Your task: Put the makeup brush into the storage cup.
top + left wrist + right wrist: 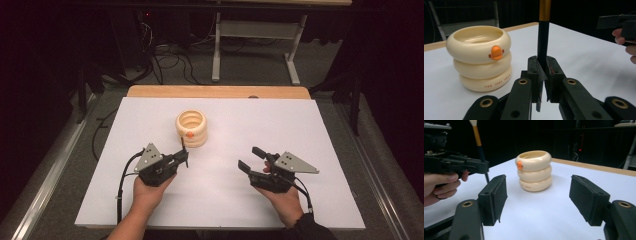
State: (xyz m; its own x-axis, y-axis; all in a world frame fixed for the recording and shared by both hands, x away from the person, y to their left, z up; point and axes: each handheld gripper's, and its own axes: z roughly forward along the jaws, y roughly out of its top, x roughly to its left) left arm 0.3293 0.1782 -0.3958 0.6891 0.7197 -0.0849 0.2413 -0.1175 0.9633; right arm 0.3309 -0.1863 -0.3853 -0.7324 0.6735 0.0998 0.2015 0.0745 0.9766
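A cream holder shaped like three stacked rings, with a small orange beak on its side, stands on the white table top. My left gripper sits just in front of it, shut on a thin brush held upright. In the left gripper view the pads pinch the brush's black handle below a gold band, with the holder to the left. My right gripper is open and empty. Its view looks between the jaws at the holder, with the brush at the left.
A wooden strip borders the table's far edge. Beyond it are the legs of another table and cables on the floor. Metal rails run along both sides of the table. The white surface stretches bare to the right of the holder.
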